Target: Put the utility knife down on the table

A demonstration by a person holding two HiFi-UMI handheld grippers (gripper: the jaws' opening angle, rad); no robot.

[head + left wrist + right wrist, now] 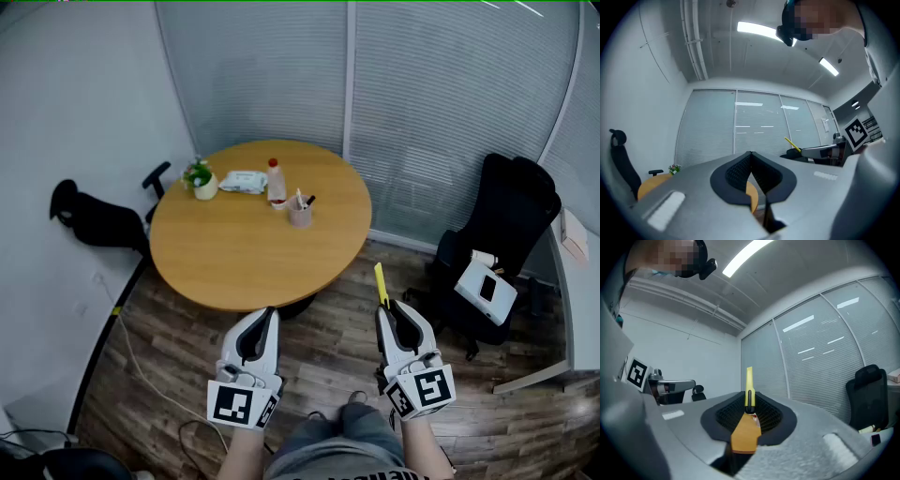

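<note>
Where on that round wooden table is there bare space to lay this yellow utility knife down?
The near half of the round wooden table is bare, from the brown pen cup to the near rim. The far edge is crowded: small potted plant, white wipes packet, red-capped bottle. The right gripper holds the yellow utility knife.

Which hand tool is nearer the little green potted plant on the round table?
Left. The left tool hangs down-right of the green potted plant; the right tool, gripping a yellow utility knife, hangs farther right.
</note>
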